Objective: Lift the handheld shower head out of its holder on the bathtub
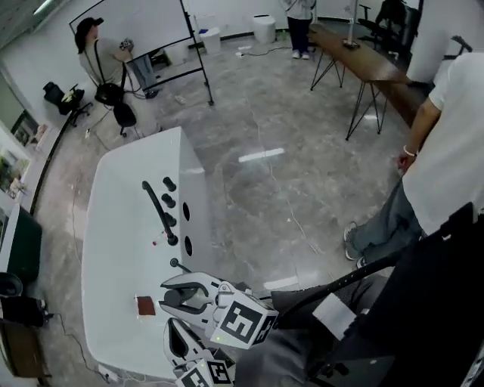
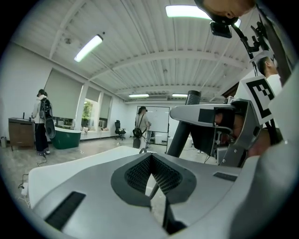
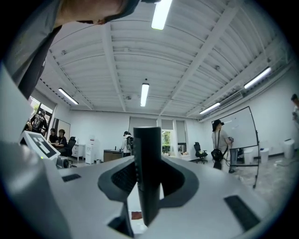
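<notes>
1. Your right gripper is clamped on the shower head, a black stick that stands upright between the jaws with a pad against each side.
2. From the head view, your right gripper sits at the near end of the white bathtub. The shower head pokes up just above its upper finger, on the rim's edge.
3. I can't tell whether the foot of the shower head is seated in its holder; the gripper covers it.
4. Your left gripper is clenched and empty, with its pad tips meeting in a point.
5. It sits just below the right one at the bottom of the head view, near the tub's front corner.
6. The left gripper view catches the shower head crossing the right gripper's finger near its tip, tilted slightly.
7. A long black spout lies along the rim farther up, with a row of black knobs just beside it, well apart from both grippers.
8. A small brown patch lies on the tub surface left of the right gripper; it also shows under the jaws.
9. A person stands at a whiteboard in the background.
</notes>
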The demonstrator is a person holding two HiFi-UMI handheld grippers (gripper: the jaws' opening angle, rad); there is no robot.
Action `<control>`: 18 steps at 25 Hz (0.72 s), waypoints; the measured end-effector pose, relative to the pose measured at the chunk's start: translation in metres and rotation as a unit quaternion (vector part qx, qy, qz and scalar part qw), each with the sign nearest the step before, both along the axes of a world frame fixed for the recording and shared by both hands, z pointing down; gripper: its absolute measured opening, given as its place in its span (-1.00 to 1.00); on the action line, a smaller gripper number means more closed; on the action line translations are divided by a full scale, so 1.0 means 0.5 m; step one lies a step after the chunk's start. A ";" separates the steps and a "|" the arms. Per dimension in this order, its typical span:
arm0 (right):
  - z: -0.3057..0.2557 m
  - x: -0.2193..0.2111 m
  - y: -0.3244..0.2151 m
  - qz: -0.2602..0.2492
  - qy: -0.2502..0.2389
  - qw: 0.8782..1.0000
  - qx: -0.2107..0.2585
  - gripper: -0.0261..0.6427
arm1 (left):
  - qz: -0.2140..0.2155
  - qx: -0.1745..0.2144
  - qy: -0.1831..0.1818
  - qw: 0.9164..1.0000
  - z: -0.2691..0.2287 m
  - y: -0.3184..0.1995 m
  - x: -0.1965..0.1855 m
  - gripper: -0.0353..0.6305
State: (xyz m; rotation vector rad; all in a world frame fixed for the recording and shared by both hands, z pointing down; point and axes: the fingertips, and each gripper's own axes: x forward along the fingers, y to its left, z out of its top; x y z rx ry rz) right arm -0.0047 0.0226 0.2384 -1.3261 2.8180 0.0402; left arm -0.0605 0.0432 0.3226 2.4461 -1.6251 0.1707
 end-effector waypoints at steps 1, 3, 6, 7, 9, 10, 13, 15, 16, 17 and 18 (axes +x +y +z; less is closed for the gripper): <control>-0.016 0.011 0.021 0.006 0.000 1.000 -0.003 -0.56 | 0.006 -0.003 0.003 1.000 -0.004 0.021 0.008 -0.88; -0.053 0.019 0.035 0.019 -0.001 1.000 -0.004 -0.56 | 0.011 -0.014 0.006 1.000 -0.001 0.047 0.003 -0.88; -0.059 0.001 -0.020 0.034 0.002 0.999 -0.006 -0.56 | 0.014 -0.017 0.007 1.000 -0.012 0.060 -0.011 -0.88; -0.041 -0.007 -0.046 0.037 0.004 0.999 -0.005 -0.56 | 0.016 -0.014 0.005 1.000 -0.020 0.061 -0.014 -0.88; -0.010 -0.018 -0.072 0.041 0.005 0.999 0.002 -0.56 | 0.019 -0.006 0.002 1.000 -0.041 0.061 -0.018 -0.88; -0.009 -0.018 -0.062 0.040 0.004 0.999 0.005 -0.56 | 0.021 -0.002 0.001 1.000 -0.053 0.060 -0.019 -0.88; -0.062 -0.016 0.024 0.024 -0.004 1.000 0.001 -0.56 | 0.027 0.010 -0.003 1.000 -0.084 0.063 -0.016 -0.88; -0.084 -0.007 0.061 0.017 -0.009 1.000 -0.007 -0.56 | 0.032 0.014 -0.003 0.999 -0.096 0.068 -0.004 -0.88; -0.080 0.005 0.063 0.022 -0.008 1.000 -0.010 -0.56 | 0.035 0.015 -0.002 0.999 -0.096 0.068 0.006 -0.88; -0.070 0.020 0.057 0.030 -0.005 0.999 -0.012 -0.56 | 0.039 0.016 -0.001 0.999 -0.092 0.063 0.014 -0.88; -0.056 0.032 0.048 0.038 -0.001 0.999 -0.013 -0.56 | 0.039 0.018 -0.001 0.999 -0.085 0.057 0.018 -0.88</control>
